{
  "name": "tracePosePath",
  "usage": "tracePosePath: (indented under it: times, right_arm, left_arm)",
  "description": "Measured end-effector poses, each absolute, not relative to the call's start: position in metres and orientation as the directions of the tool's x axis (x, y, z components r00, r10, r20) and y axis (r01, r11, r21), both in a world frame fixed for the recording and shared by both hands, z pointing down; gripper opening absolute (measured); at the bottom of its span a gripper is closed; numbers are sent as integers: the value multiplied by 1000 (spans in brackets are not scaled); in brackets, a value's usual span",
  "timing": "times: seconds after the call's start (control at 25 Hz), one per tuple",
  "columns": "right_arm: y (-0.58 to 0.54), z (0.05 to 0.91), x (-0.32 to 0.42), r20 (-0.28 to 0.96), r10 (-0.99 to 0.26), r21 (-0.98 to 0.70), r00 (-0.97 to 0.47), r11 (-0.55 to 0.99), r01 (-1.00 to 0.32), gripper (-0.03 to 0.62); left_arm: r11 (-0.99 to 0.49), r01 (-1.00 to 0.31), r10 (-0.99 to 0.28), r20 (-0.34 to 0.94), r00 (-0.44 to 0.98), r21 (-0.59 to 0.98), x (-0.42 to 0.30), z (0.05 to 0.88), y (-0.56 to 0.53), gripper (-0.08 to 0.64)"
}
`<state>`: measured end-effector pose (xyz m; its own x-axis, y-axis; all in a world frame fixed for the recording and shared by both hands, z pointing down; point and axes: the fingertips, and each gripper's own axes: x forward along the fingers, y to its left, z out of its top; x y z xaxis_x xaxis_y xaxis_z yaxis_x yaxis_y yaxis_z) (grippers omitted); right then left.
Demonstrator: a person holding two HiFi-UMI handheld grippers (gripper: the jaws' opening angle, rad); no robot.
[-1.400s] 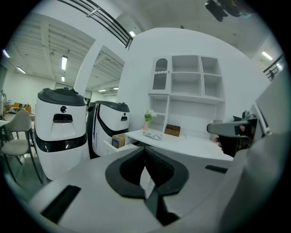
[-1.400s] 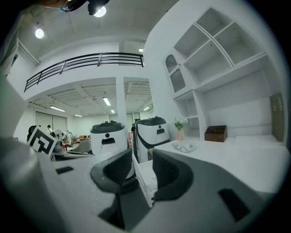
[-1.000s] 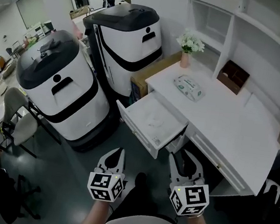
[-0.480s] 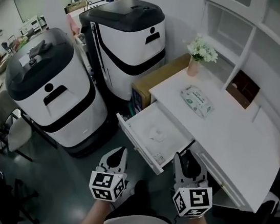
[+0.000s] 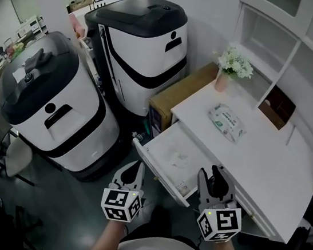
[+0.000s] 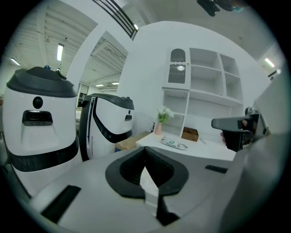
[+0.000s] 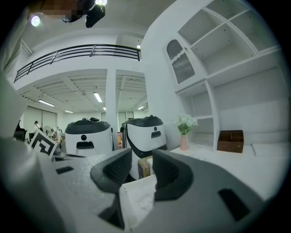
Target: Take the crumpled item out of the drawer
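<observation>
Task barely started. The drawer (image 5: pixel 156 165) is already pulled out from the desk (image 5: pixel 266 166). The crumpled item (image 5: pixel 179 159), a small white wad, is seen lying on the drawer floor, roughly mid-drawer, untouched by either tool.

The right gripper (image 5: pixel 213 179) is held just short of the drawer's front corner, jaws set wide, nothing between them; in its own view only the drawer edge and the room are seen through the gap. The left gripper (image 5: pixel 131 171) is held beside it over the dark floor, its tips brought together, nothing gripped.

Left to be done, judged from this: a reach over the drawer front, a close on the wad, a lift clear of the drawer.

Around:
- Two large white-and-black machines (image 5: pixel 55 107) are parked near the drawer's left side.
- A cardboard box (image 5: pixel 181 93) is wedged between the rear machine and the desk.
- A wipes pack (image 5: pixel 226 121), a flower vase (image 5: pixel 232 68) and a brown wooden tray (image 5: pixel 277 107) are set on the desktop, well apart from the drawer.

In the way: nothing is laid over the wad. Only the drawer's front wall is to be cleared. The nearer machine narrows room on the left, so a right-side approach is judged easier.
</observation>
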<state>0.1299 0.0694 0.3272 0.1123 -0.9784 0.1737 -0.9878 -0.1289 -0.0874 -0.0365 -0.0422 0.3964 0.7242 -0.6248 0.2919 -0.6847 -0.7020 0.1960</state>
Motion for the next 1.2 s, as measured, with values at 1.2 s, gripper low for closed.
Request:
tracePosePath:
  times: [1.2]
  right_arm:
    - [-10,376,129,314,-949,-64,29,-52,-997,126]
  left_arm:
    - [-632,-740,-657,348,669,231,-62,419,-92,-9]
